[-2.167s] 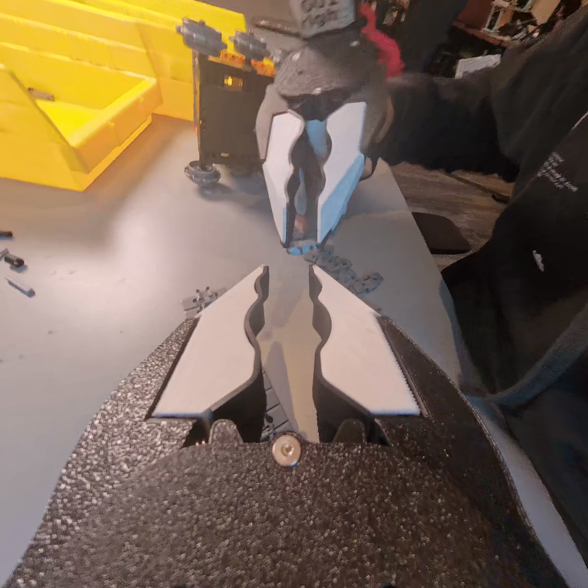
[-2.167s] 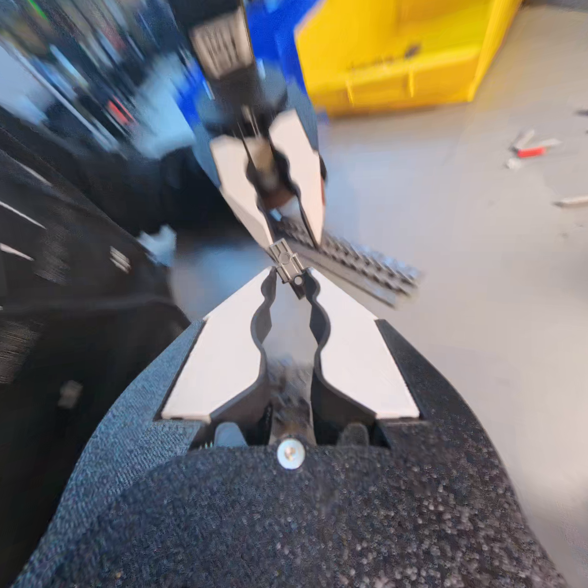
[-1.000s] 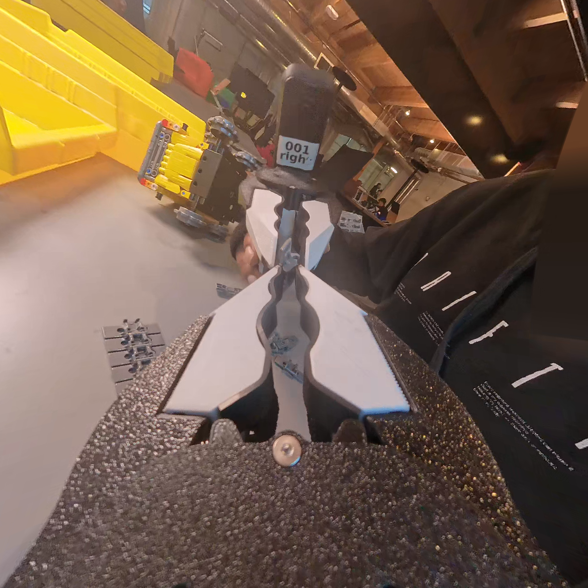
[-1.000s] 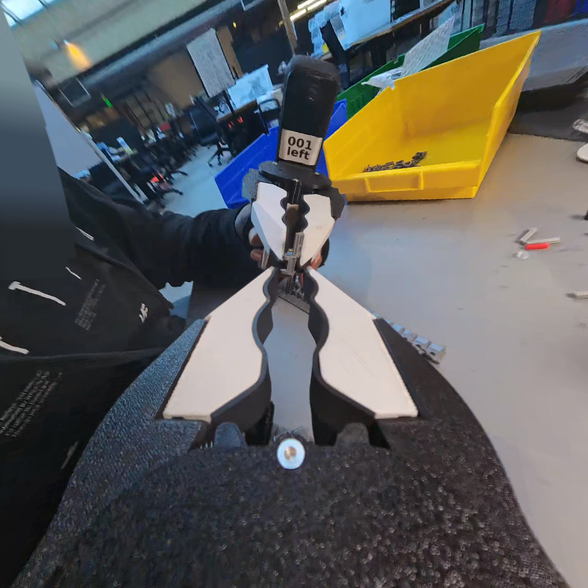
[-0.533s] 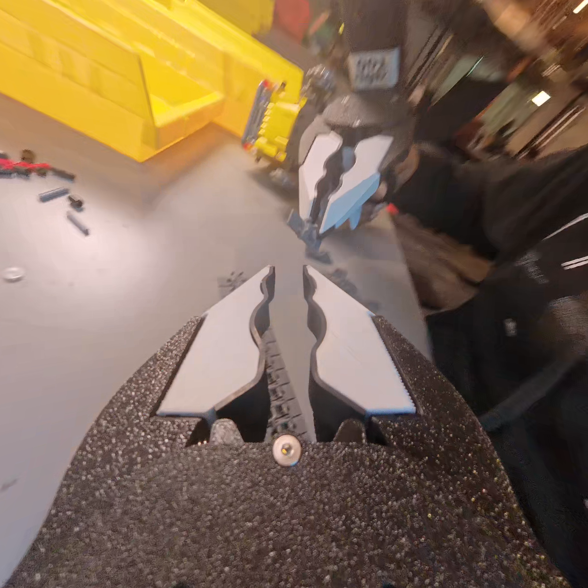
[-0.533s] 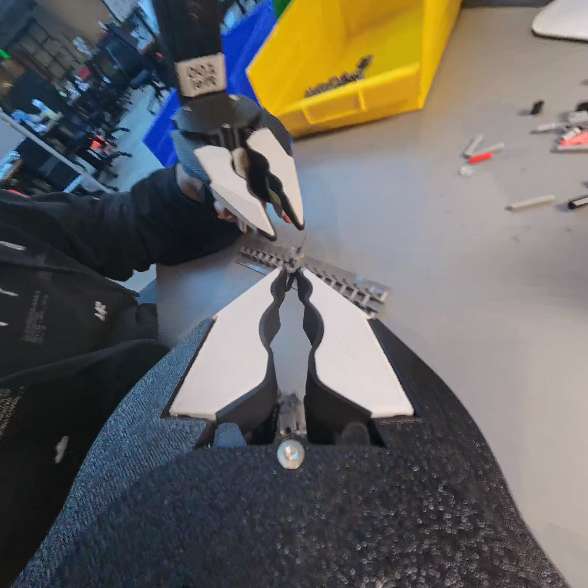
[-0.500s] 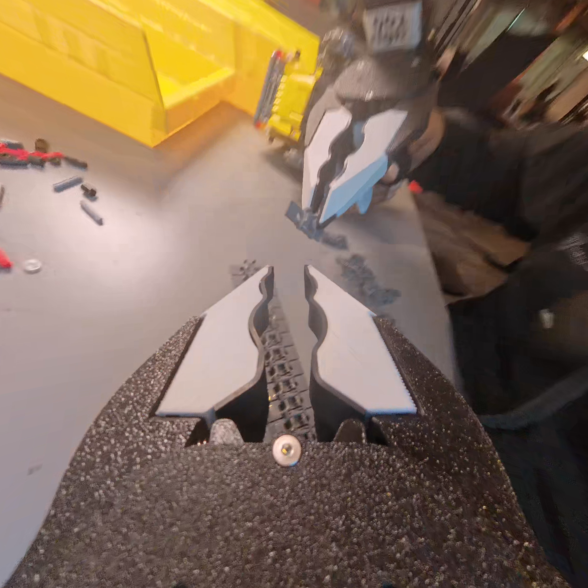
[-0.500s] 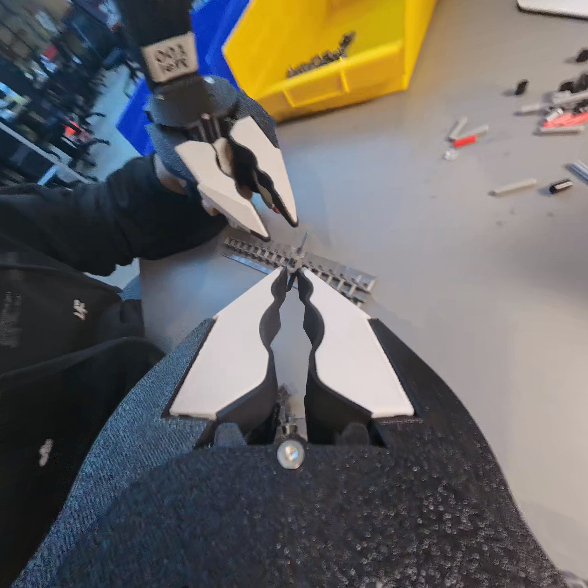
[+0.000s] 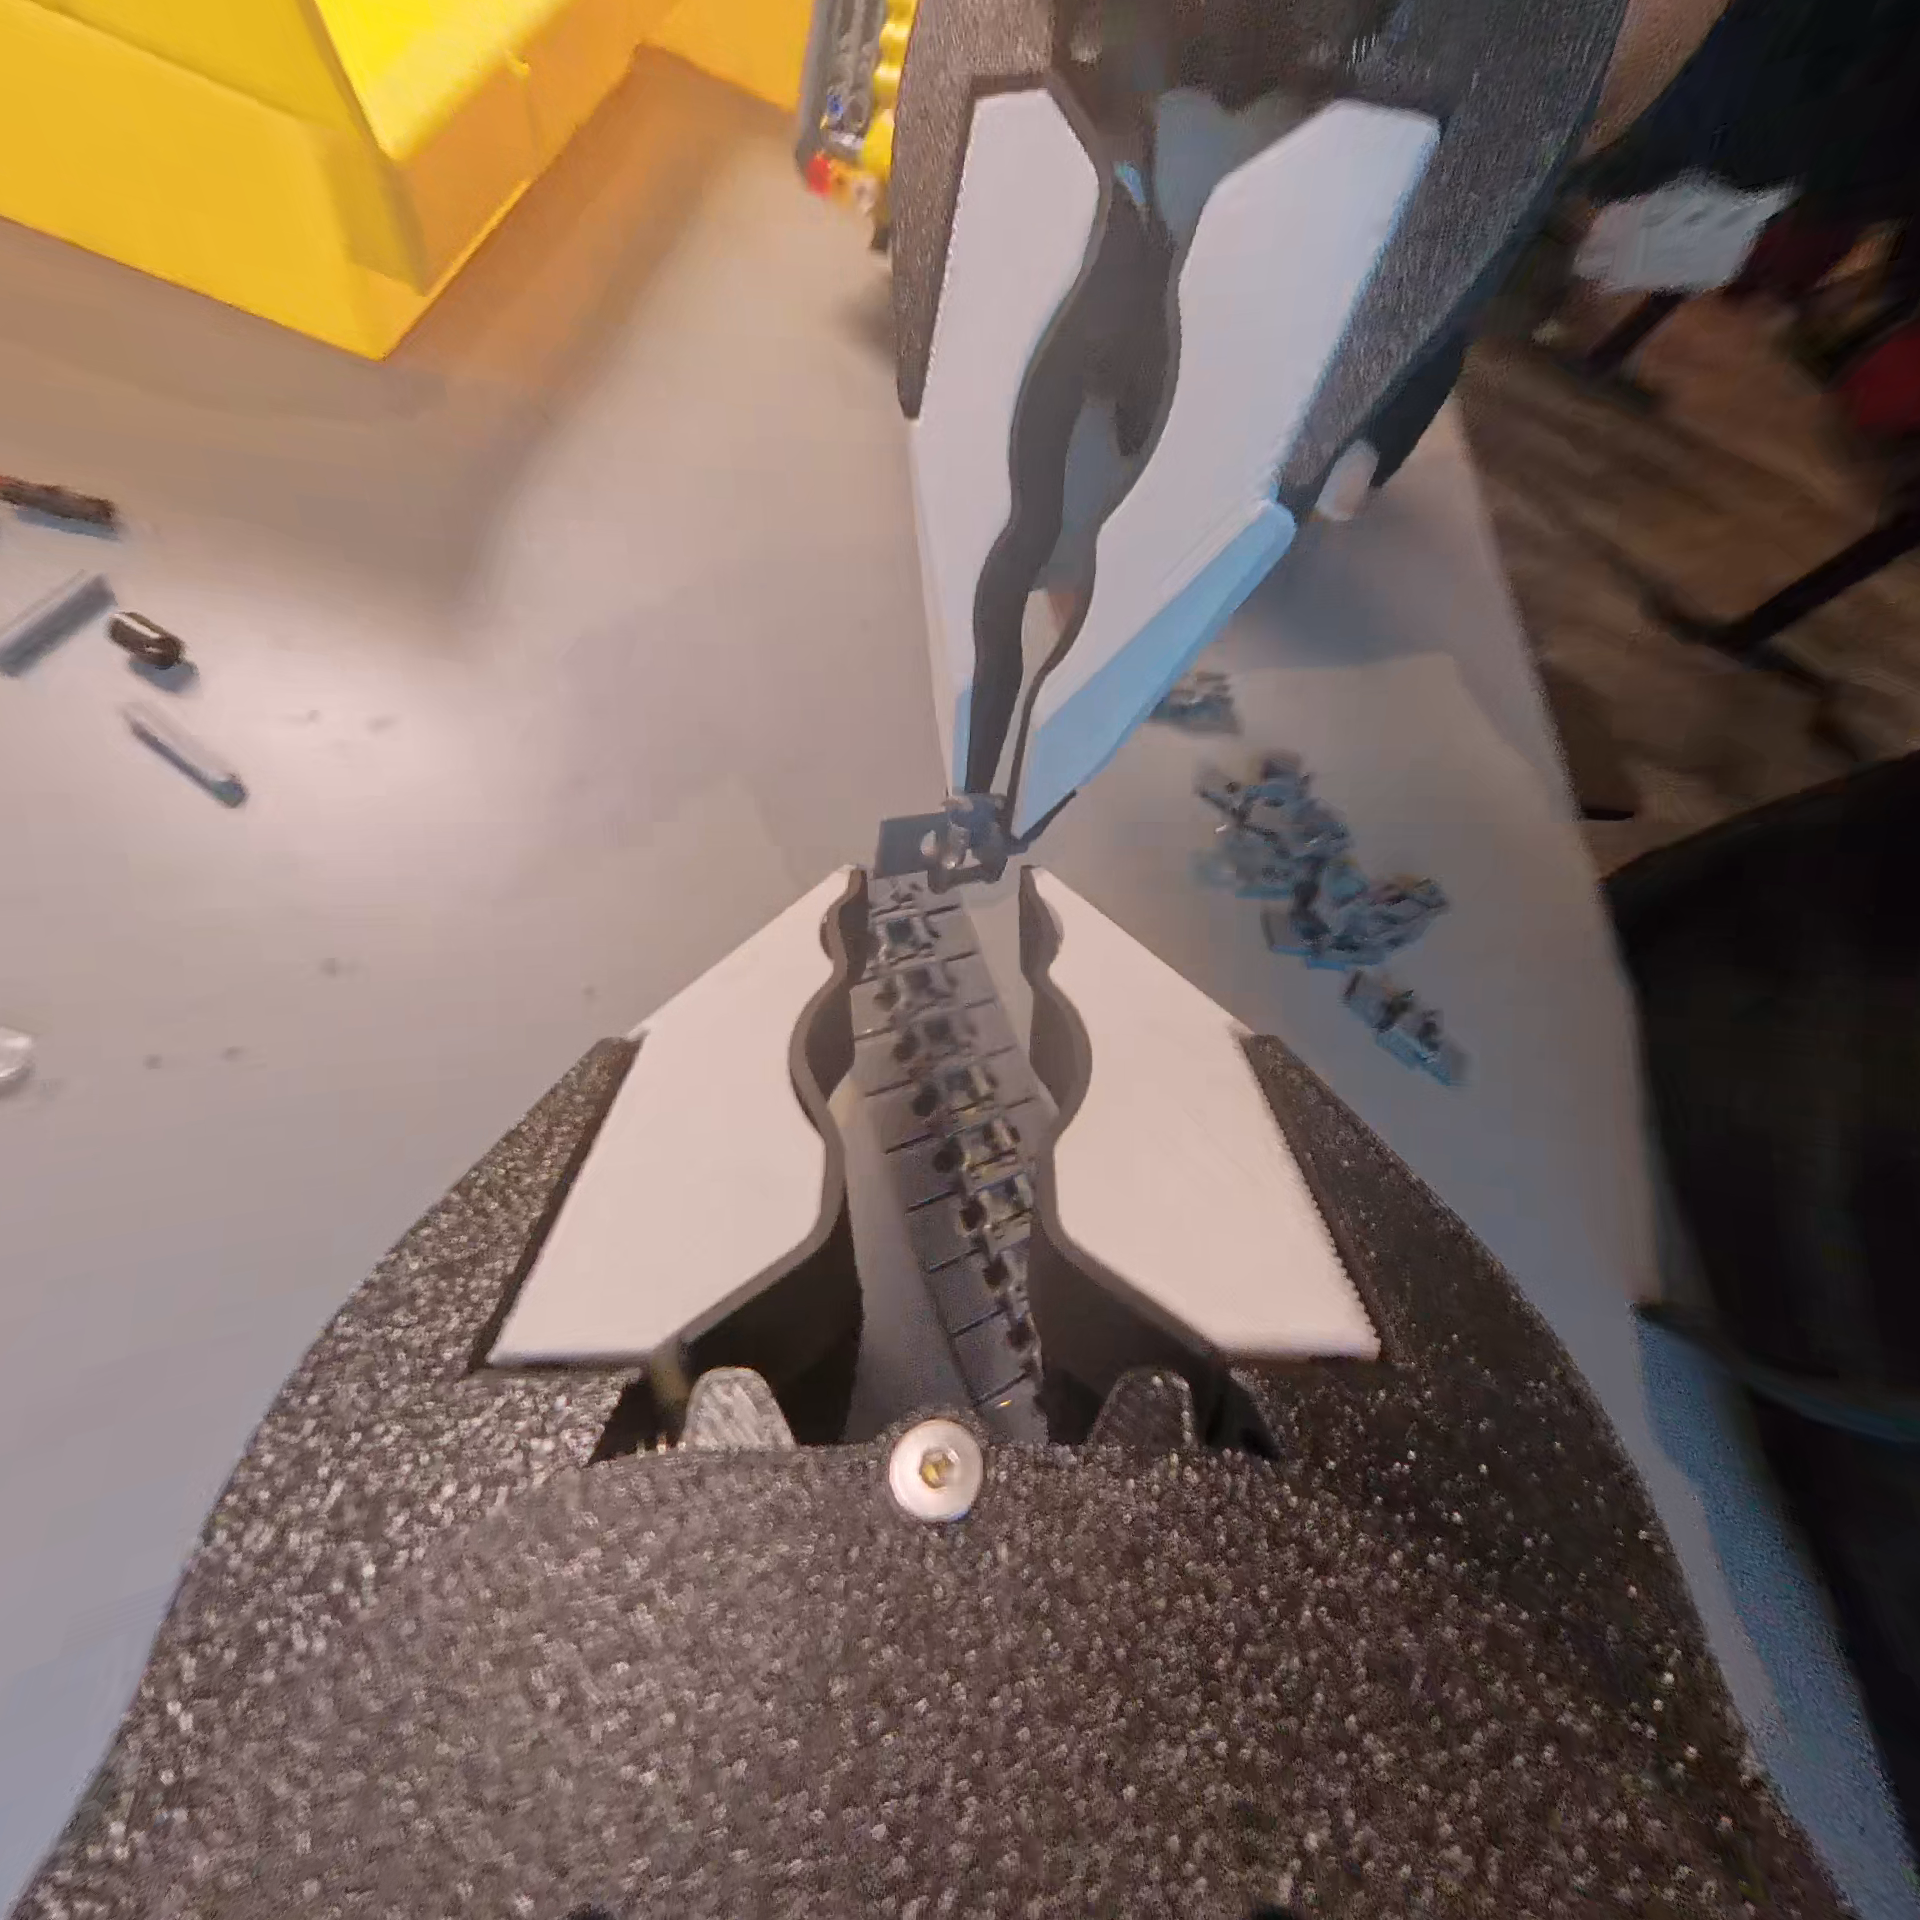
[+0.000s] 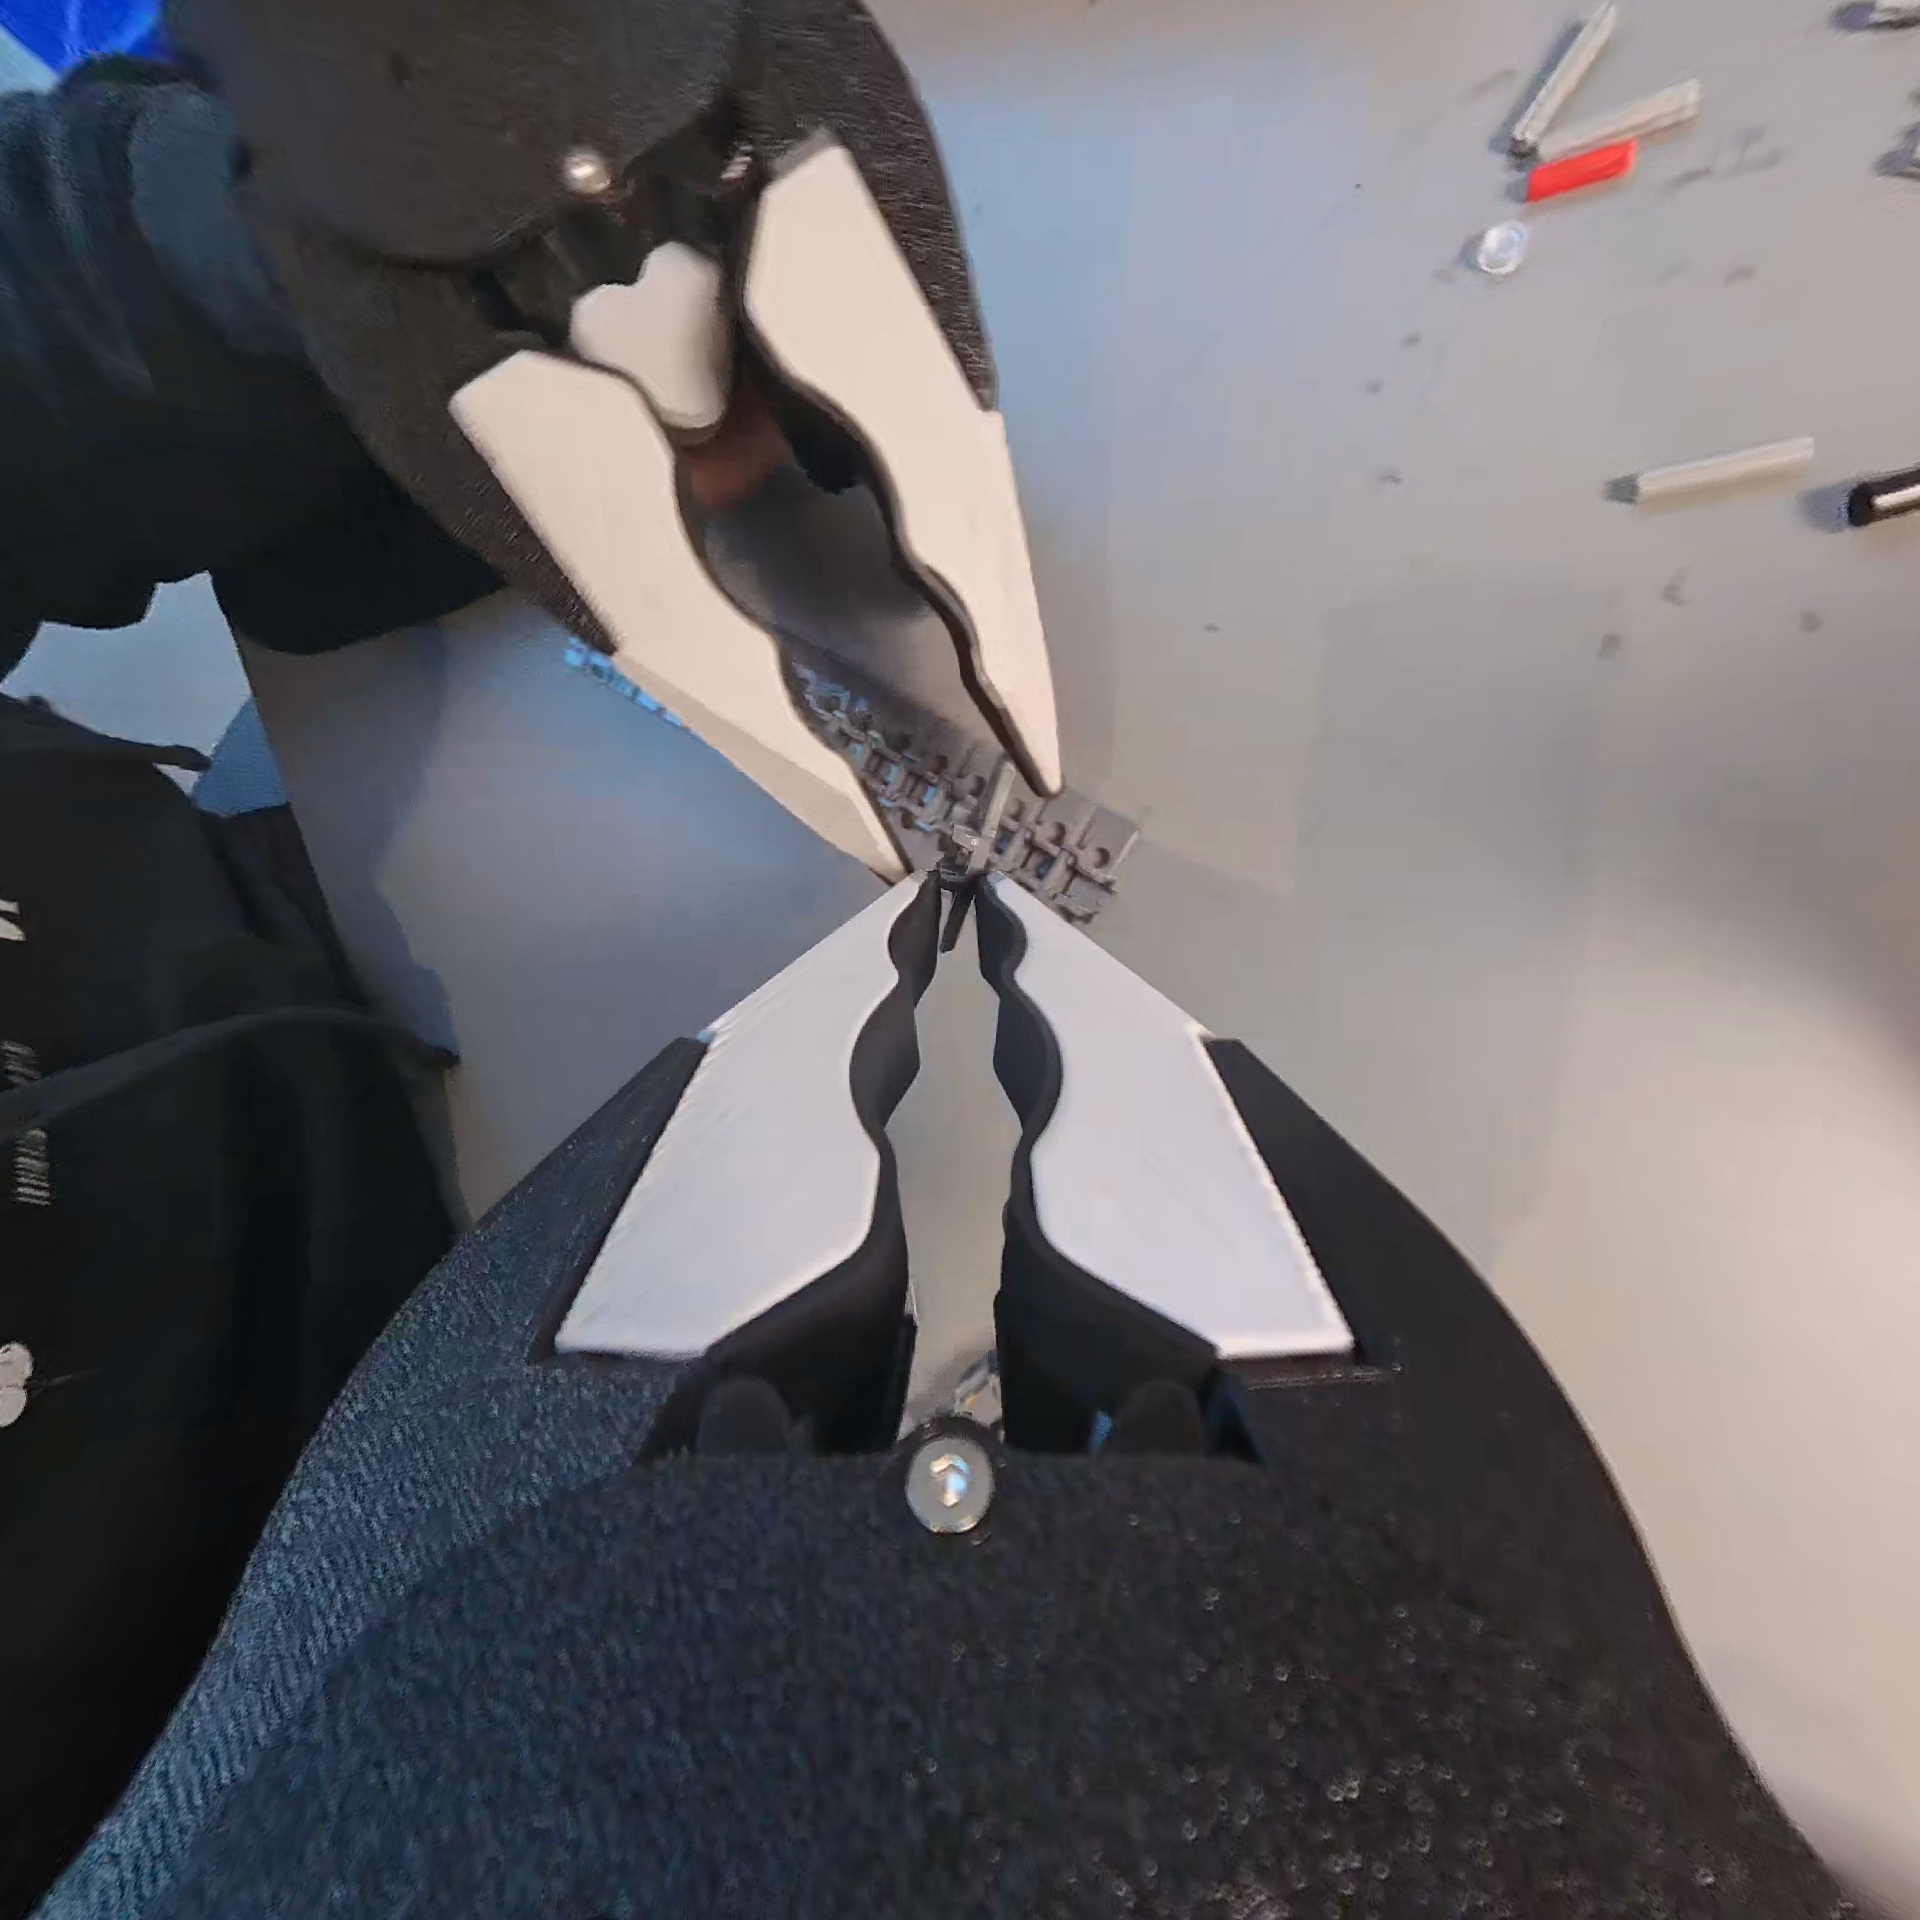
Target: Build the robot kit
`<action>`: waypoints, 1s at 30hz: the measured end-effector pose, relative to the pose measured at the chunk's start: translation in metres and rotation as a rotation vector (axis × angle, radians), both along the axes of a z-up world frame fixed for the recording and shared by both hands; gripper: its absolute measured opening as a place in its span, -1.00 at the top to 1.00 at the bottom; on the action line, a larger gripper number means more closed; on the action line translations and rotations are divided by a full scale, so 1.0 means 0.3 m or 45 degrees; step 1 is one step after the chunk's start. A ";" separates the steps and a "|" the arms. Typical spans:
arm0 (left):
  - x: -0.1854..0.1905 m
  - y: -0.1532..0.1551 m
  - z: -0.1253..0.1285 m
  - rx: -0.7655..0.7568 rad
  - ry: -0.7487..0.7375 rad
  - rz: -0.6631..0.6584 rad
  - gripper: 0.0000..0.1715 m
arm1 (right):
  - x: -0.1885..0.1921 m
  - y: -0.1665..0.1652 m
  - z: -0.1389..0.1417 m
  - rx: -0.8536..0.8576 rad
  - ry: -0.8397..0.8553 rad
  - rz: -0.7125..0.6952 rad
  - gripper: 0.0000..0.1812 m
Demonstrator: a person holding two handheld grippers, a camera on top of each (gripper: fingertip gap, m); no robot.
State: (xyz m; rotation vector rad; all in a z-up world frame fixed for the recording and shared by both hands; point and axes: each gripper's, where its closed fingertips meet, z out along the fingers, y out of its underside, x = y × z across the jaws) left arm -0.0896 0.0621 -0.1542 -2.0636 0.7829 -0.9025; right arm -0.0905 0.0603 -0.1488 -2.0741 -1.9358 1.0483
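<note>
A dark grey linked track chain [image 9: 940,1091] lies flat on the grey table [image 9: 520,831]. My left gripper [image 9: 940,883] is open and low over it, with the chain's end between its fingers and a small gap on the right side. My right gripper [image 10: 951,894] is shut on a small dark grey track link [image 10: 958,878]. It holds the link at the chain's end [image 10: 1070,842], right at the left gripper's tips [image 10: 971,821]. In the left wrist view the right gripper [image 9: 992,816] comes down from above with the link [image 9: 935,836] at its tips.
A pile of loose dark links [image 9: 1309,862] lies right of the chain, near the table's right edge. A yellow bin [image 9: 260,156] stands at the back left. Small pins [image 9: 187,743] and a red piece [image 10: 1579,171] are scattered. A dark sleeve [image 10: 156,416] is at the left. Only a small space, under 4 cm, lies between the two pairs of fingers.
Both grippers have dropped close to the table and to each other. The left gripper's fingers have spread wider and now straddle the chain's end. The right gripper has brought its link to that end.
</note>
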 end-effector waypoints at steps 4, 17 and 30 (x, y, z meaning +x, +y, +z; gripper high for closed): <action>0.020 -0.057 0.064 -0.081 -0.274 -0.188 0.84 | 0.008 -0.050 0.049 0.005 0.060 0.117 0.93; 0.065 -0.145 0.124 -0.062 -0.386 -0.364 0.93 | 0.032 -0.133 0.110 0.024 0.208 0.346 0.92; -0.026 -0.016 -0.067 0.058 0.258 0.075 0.80 | 0.005 0.057 -0.073 0.009 -0.211 -0.134 0.93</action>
